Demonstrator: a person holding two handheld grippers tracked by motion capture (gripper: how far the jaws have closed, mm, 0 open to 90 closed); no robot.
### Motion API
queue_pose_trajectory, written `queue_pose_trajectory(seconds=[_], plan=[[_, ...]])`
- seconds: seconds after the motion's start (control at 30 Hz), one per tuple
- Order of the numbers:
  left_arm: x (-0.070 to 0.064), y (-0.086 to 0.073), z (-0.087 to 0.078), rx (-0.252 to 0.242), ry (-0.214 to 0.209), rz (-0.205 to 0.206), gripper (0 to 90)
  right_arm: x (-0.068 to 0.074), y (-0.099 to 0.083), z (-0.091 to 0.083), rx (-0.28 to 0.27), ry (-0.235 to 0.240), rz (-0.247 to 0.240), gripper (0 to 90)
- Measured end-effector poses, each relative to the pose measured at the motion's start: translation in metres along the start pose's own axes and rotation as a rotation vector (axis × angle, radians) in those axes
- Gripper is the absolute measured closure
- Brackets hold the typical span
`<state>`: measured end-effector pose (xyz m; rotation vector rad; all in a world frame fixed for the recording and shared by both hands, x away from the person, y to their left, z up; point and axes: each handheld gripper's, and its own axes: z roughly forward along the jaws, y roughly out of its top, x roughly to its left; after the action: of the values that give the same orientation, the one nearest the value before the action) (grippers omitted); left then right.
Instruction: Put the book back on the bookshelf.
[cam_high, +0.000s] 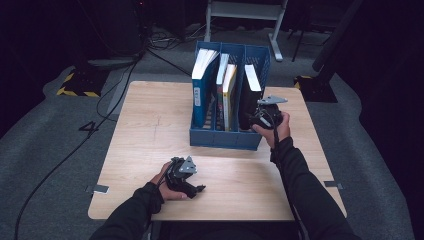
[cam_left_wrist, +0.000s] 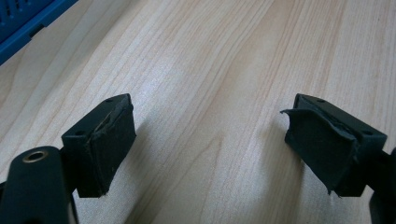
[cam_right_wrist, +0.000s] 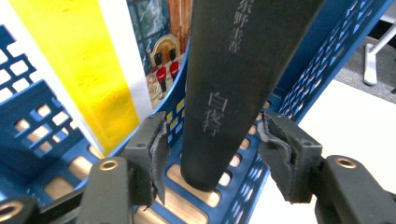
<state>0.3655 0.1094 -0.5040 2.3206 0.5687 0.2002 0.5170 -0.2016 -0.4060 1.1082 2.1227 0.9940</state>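
Note:
A blue three-slot file rack (cam_high: 225, 137) stands on the wooden table (cam_high: 150, 125). A black book (cam_high: 248, 95) with pale lettering on its spine (cam_right_wrist: 233, 70) stands upright in the right slot. My right gripper (cam_high: 260, 117) reaches into that slot from the front. It is open, its jaws on either side of the spine (cam_right_wrist: 215, 140) with a small gap on each side. A yellow book (cam_high: 229, 95) fills the middle slot (cam_right_wrist: 88, 70). My left gripper (cam_high: 197, 190) rests low over the table's near edge, open (cam_left_wrist: 210, 135) with only bare wood between the pads.
A thick blue book (cam_high: 202, 90) leans in the left slot, and a thin book with an illustrated cover (cam_right_wrist: 159, 46) stands beside the yellow one. A corner of the rack (cam_left_wrist: 23, 18) shows in the left gripper view. Cables and a desk frame (cam_high: 245, 12) lie on the floor beyond.

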Motion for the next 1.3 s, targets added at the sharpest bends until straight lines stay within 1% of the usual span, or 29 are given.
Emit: queue_pose_trajectory(seconds=[0.1,0.2,0.27,0.33,0.47,0.67,0.8,0.87,0.93,1.03,1.07,1.13,1.23,1.3], plan=[[0.000,0.000,0.000,0.000,0.000,0.000,15.5,-0.001,-0.001,-0.004,0.007,-0.002,-0.022,40.2],[0.000,0.000,0.000,0.000,0.001,0.000,15.5,-0.002,-0.002,-0.009,0.005,0.005,-0.034,38.5],[0.000,0.000,0.000,0.000,0.001,0.001,15.5,-0.002,-0.002,-0.011,0.005,0.007,-0.034,38.4],[0.000,0.000,0.000,0.000,0.001,0.000,15.5,-0.004,-0.004,-0.015,0.003,0.014,-0.047,37.2],[0.000,0.000,0.000,0.000,0.001,0.000,15.5,-0.005,-0.006,-0.018,0.008,0.018,-0.065,36.6],[0.000,0.000,0.000,-0.002,0.001,-0.001,15.5,-0.008,-0.011,-0.028,0.006,0.031,-0.083,35.7],[0.000,0.000,0.000,-0.001,0.001,-0.001,15.5,-0.011,-0.016,-0.036,-0.004,0.027,-0.094,35.6],[0.000,0.000,0.000,-0.001,0.001,-0.001,15.5,-0.012,-0.018,-0.039,-0.003,0.032,-0.101,35.6],[0.000,0.000,0.000,-0.001,0.000,-0.001,15.5,-0.013,-0.020,-0.041,-0.002,0.026,-0.110,35.3],[0.000,0.000,0.000,-0.002,0.001,-0.002,15.5,-0.014,-0.022,-0.043,-0.004,0.030,-0.113,35.2],[0.000,0.000,0.000,-0.002,0.001,-0.002,15.5,-0.015,-0.023,-0.045,-0.008,0.023,-0.117,35.2],[0.000,0.000,0.000,-0.002,0.001,-0.002,15.5,-0.016,-0.025,-0.048,-0.010,0.031,-0.117,35.0],[0.000,0.000,0.000,-0.001,0.001,-0.001,15.5,-0.016,-0.028,-0.052,-0.010,0.027,-0.134,34.7],[0.000,0.000,0.000,-0.001,0.001,-0.001,15.5,-0.016,-0.030,-0.055,-0.011,0.028,-0.136,34.6]])
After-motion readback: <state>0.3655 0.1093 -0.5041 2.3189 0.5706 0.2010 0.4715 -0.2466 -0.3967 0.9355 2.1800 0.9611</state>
